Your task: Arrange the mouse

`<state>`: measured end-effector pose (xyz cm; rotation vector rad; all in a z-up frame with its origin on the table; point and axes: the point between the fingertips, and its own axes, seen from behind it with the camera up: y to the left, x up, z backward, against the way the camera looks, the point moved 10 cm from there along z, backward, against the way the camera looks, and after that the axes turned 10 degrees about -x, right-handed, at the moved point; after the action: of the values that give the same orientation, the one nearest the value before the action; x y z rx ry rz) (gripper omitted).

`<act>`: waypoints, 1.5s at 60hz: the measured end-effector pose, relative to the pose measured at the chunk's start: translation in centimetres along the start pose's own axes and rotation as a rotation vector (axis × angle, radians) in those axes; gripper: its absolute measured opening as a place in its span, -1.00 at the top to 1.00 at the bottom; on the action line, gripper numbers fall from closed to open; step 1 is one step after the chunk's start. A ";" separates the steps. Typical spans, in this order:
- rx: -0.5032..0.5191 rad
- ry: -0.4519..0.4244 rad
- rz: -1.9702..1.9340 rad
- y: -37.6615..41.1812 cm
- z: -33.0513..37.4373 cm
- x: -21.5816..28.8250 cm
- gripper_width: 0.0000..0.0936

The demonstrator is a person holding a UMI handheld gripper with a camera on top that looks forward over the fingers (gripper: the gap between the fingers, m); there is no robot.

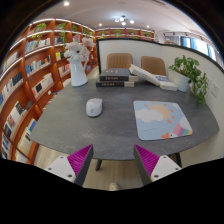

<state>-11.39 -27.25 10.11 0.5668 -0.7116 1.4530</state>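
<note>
A white mouse (94,106) lies on the grey table (115,135), left of the middle. A pastel mouse pad (161,118) lies flat to its right, near the table's front edge. My gripper (112,160) is held back from the table, below its front edge, well short of the mouse. Its two fingers (78,160) with magenta pads stand wide apart and hold nothing.
A stack of books (116,79) lies behind the mouse. A white vase with flowers (77,60) stands at the back left, a potted plant (189,72) at the back right. Two chairs (120,62) stand behind the table. Bookshelves (25,85) line the left wall.
</note>
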 end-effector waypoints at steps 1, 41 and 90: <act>0.007 0.007 0.001 0.6 -0.6 0.0 -0.73; -0.018 0.047 0.047 10.7 -18.4 12.2 -0.40; 0.010 -0.324 0.098 -6.0 -0.1 31.7 0.29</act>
<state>-5.95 -5.85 33.69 0.7951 -0.9981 1.4716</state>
